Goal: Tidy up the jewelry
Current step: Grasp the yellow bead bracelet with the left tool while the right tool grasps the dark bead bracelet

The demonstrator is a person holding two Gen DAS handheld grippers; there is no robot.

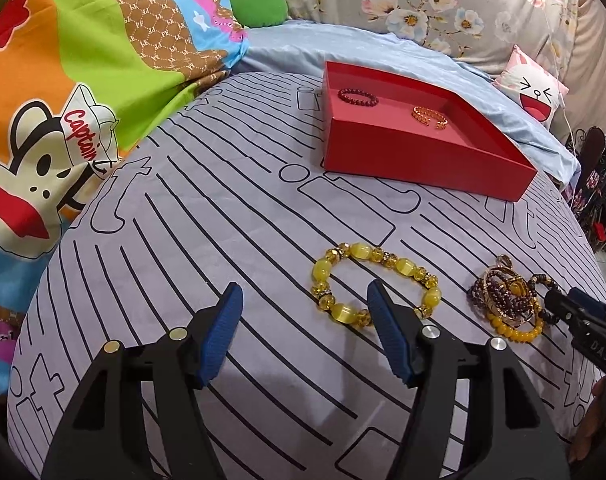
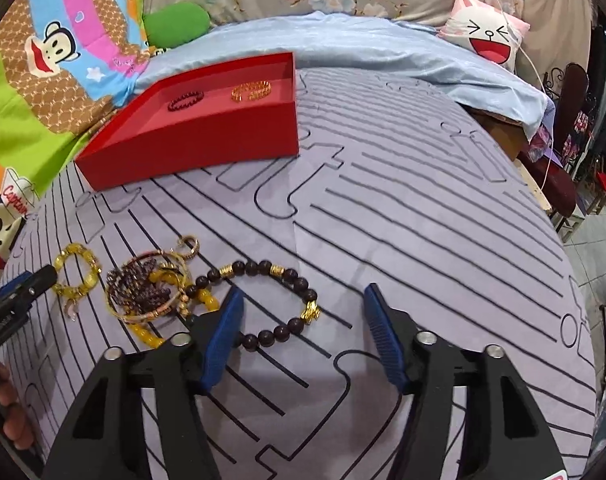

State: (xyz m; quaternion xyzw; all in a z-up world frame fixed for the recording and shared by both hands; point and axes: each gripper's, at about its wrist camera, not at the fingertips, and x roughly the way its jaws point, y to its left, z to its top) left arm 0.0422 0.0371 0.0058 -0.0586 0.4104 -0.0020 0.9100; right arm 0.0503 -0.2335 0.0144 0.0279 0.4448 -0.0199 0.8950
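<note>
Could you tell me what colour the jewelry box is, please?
The box is red, inside and out; the left wrist view shows it best.

Both views are evenly and fairly brightly lit by soft indoor light. Each claw throws a faint, blurred shadow onto the striped bedsheet (image 1: pixel 231 216) just beneath it. There is no harsh glare; only the small metal pins gleam. Fisheye distortion bows the bed's edges, and dark vignetting fills the corners. The centres are sharp, the margins slightly soft.
</note>
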